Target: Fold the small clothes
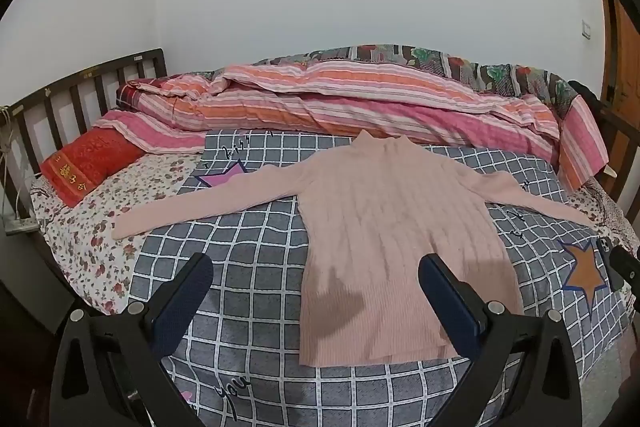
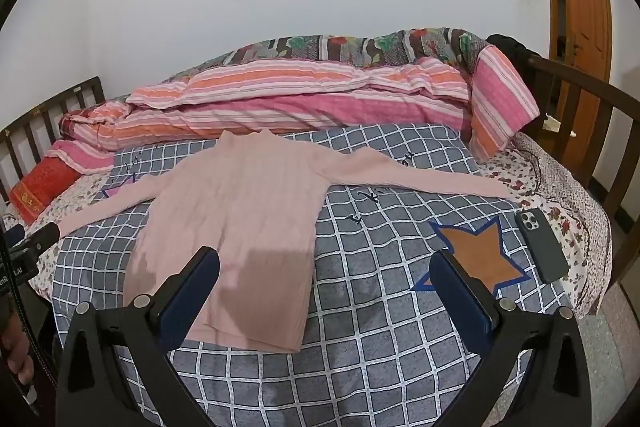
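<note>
A pale pink ribbed turtleneck sweater lies flat on a grey checked blanket, collar toward the far side, both sleeves spread out sideways. It also shows in the right wrist view. My left gripper is open and empty, held above the sweater's hem and lower left side. My right gripper is open and empty, above the blanket just right of the sweater's hem. The left gripper's side shows at the left edge of the right wrist view.
A dark phone lies on the bed at the right, near the right sleeve end. A rolled striped pink quilt lies along the far side. A red pillow is at the left. Wooden bed rails stand at both ends.
</note>
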Demonstrator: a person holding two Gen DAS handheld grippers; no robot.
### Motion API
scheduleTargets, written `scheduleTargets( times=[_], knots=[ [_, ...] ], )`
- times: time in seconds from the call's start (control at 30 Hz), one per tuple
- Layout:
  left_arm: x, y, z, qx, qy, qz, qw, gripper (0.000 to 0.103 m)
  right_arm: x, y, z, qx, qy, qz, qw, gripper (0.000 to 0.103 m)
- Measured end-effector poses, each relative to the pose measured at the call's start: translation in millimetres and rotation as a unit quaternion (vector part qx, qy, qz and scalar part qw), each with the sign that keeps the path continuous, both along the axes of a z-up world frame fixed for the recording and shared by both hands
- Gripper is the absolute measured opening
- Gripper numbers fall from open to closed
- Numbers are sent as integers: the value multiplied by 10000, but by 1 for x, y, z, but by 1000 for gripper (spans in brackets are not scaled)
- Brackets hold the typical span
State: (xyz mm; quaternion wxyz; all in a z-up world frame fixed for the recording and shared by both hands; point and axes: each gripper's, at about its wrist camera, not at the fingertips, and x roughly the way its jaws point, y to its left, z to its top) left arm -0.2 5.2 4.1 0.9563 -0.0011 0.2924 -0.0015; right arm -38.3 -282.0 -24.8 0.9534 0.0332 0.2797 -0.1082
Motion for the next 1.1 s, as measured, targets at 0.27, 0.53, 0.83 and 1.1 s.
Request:
scheduleTargets(
  times=[0.27, 0.53, 0.83, 1.1],
  knots=[
    [0, 0, 4, 0, -16, -21, 10000, 103, 0, 2, 1, -9, -16, 6, 10000, 103],
    [-2, -5, 6, 21, -43, -34, 10000, 103, 0, 0, 2, -8, -31, 9, 10000, 103],
    [-2, -6, 6, 23, -52, -35, 10000, 103, -2, 1, 5, -1, -41, 15, 10000, 103],
    [-2, -6, 6, 25, -58, -31, 10000, 103, -2, 1, 3, -15, -30, 23, 10000, 103]
  ],
)
